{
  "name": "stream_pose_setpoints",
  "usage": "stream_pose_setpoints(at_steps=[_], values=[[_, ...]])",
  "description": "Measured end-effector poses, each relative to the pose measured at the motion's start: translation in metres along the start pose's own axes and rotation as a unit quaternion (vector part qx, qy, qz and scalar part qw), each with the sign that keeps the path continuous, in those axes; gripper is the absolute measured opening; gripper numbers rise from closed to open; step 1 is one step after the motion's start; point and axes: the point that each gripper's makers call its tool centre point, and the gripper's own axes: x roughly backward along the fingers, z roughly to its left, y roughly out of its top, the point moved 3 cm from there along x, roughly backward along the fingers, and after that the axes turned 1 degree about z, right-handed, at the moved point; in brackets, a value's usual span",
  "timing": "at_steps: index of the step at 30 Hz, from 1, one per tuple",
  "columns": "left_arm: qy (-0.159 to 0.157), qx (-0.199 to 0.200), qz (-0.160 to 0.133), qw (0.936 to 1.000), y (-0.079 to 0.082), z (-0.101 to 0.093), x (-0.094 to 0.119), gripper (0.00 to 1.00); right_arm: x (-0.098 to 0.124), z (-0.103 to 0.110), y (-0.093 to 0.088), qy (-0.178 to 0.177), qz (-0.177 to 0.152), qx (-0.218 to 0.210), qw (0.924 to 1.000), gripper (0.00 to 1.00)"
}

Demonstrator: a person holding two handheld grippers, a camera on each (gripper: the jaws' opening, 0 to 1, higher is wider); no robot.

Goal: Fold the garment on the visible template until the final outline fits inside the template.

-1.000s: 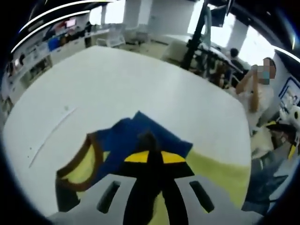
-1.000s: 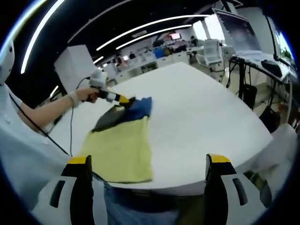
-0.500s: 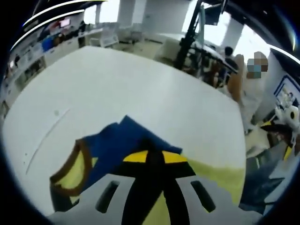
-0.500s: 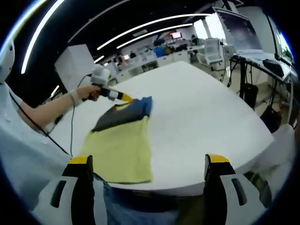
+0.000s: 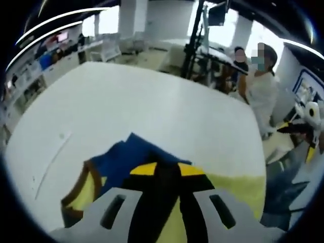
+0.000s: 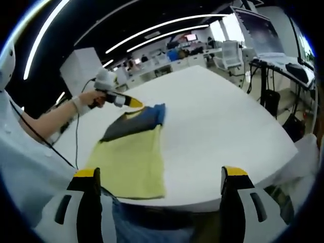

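Two grippers: our left gripper [image 6: 135, 104] has its jaws together just off the garment's blue end; whether it pinches cloth we cannot tell. Our right gripper [image 6: 158, 174] is wide, empty.
Garment [image 6: 130, 157]: flat on the white table [image 6: 217, 126], near edge.
Template: we cannot make it out.
Next fold: we judge corners should be matched squarely, then smoothed.

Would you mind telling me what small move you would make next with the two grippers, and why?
Probably bring the right gripper forward to the garment's near hem. Its jaws stand open, short of the cloth. The garment lies flat on the white table, yellow body spread, blue part at the far end by the left gripper. The hem has yet to be folded.
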Motion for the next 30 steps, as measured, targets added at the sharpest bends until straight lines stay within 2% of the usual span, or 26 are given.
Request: stream_pose_setpoints(at_steps=[2, 6, 12, 15, 20, 30], values=[[-0.002, -0.012, 0.003, 0.9999, -0.002, -0.004, 0.001, 0.27, 0.0, 0.0, 0.0, 0.001, 0.0, 0.001, 1.0, 0.98], [-0.001, -0.03, 0.004, 0.9995, -0.004, -0.008, 0.006, 0.27, 0.0, 0.0, 0.0, 0.004, 0.002, 0.003, 1.0, 0.98], [-0.012, -0.057, 0.006, 0.9983, -0.006, -0.023, 0.014, 0.39, 0.0, 0.0, -0.001, 0.011, 0.006, 0.007, 0.9999, 0.98], [-0.021, -0.068, -0.003, 0.9975, -0.001, -0.034, 0.021, 0.42, 0.0, 0.001, -0.002, 0.016, 0.01, 0.012, 0.9997, 0.99], [-0.01, -0.091, -0.013, 0.9957, 0.006, -0.042, 0.031, 0.53, -0.001, 0.003, -0.002, 0.025, 0.015, 0.018, 0.9994, 0.99], [0.004, -0.12, -0.024, 0.9925, 0.008, -0.052, 0.054, 0.61, -0.007, 0.01, 0.0, 0.043, 0.023, 0.033, 0.9983, 0.99]])
